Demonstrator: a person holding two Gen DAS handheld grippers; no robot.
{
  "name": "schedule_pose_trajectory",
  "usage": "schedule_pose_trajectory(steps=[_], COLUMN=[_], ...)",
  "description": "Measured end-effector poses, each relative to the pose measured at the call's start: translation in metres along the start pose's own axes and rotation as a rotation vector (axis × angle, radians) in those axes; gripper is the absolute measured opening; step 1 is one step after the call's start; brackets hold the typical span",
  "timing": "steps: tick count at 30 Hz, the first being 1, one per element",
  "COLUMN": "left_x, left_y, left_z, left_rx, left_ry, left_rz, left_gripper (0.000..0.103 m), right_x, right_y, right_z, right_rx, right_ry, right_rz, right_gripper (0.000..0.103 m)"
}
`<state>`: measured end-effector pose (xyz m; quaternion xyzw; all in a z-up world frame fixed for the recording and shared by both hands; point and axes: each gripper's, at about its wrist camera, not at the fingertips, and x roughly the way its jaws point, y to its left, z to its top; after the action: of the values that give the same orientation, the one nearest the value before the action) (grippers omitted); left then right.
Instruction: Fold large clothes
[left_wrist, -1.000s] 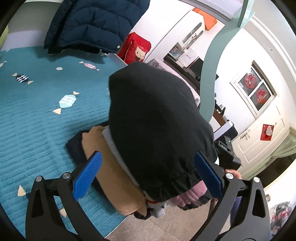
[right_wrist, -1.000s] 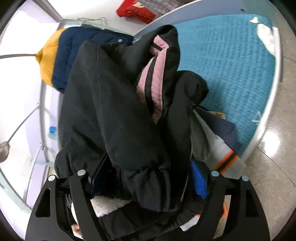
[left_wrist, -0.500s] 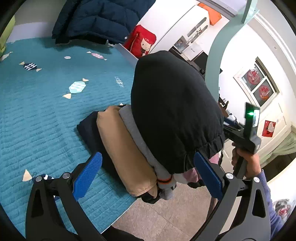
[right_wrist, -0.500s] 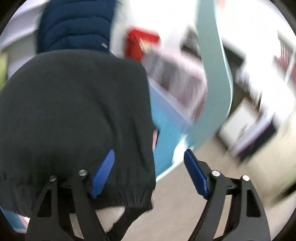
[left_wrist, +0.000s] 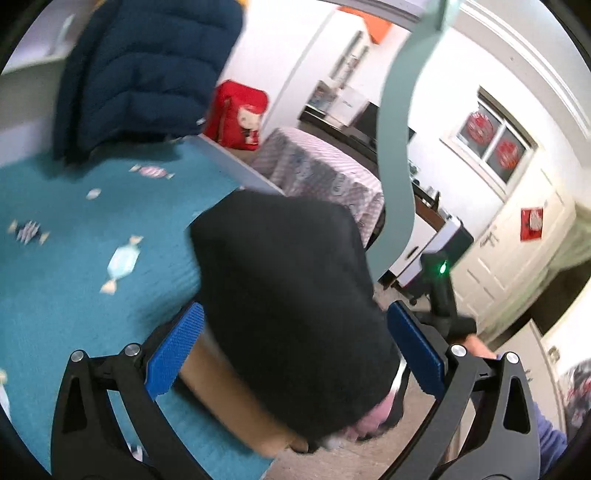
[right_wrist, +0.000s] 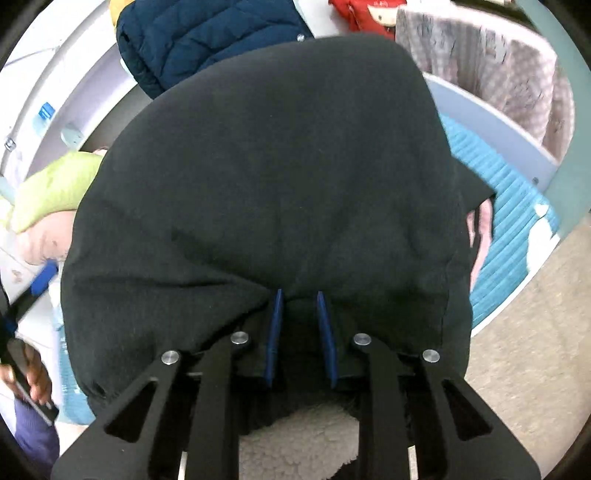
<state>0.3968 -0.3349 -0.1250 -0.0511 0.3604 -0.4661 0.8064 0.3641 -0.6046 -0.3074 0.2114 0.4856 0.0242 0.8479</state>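
Pinching the black garment at its hem

Closing on a bunched fold of fabric, the right gripper (right_wrist: 298, 317) has just drawn its jaws nearly together, and the blue pads (right_wrist: 275, 332) now clamp the lower edge of the black garment (right_wrist: 277, 177). That garment lies draped over the top of a pile at the edge of the bed (left_wrist: 55, 295), whose teal quilt carries a candy pattern. White fleece lining (right_wrist: 295, 443) shows below the hem, between the gripper arms.

Seen from the left wrist, the left gripper (left_wrist: 295, 350) stands with its jaws wide apart on either side of the black garment (left_wrist: 288, 295), the pads not pressing on it. A tan folded piece (left_wrist: 229, 402) lies under the black garment, toward the bed's edge. Beyond the garment, a navy puffer jacket (left_wrist: 140, 74) rests at the far side of the bed, and a red bag (left_wrist: 236, 114) stands just past it. A hand (left_wrist: 476, 343) shows to the right of the garment, holding the other gripper's handle.
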Motion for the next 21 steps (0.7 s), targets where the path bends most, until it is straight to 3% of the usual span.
schedule_pose_trajectory(steps=[4,8,15,21], left_x=[0.043,0.109,0.181,0.218], left_y=[-0.027,-0.041,-0.05,-0.023], left_z=[0.033,0.055,0.057,0.047], left_rx=[0.049,0.036,0.255,0.262], left_ry=[0.034,0.147,0.316,0.381], left_rz=[-0.043,-0.083,0.134,0.246], left_gripper=[0.099,0.099,0.099,0.099], right_x=[-0.002,0.001,-0.005,0.007], right_y=[0.0,0.001,-0.007,-0.015], right_z=[0.008,0.014,-0.004,0.005], right_rx=[-0.007,-0.031,-0.018,-0.008], right_ry=[0.022,0.014,-0.019,-0.023], right_rz=[0.039,0.039,0.062,0.071], right_gripper=[0.02,0.02,0.02,0.02])
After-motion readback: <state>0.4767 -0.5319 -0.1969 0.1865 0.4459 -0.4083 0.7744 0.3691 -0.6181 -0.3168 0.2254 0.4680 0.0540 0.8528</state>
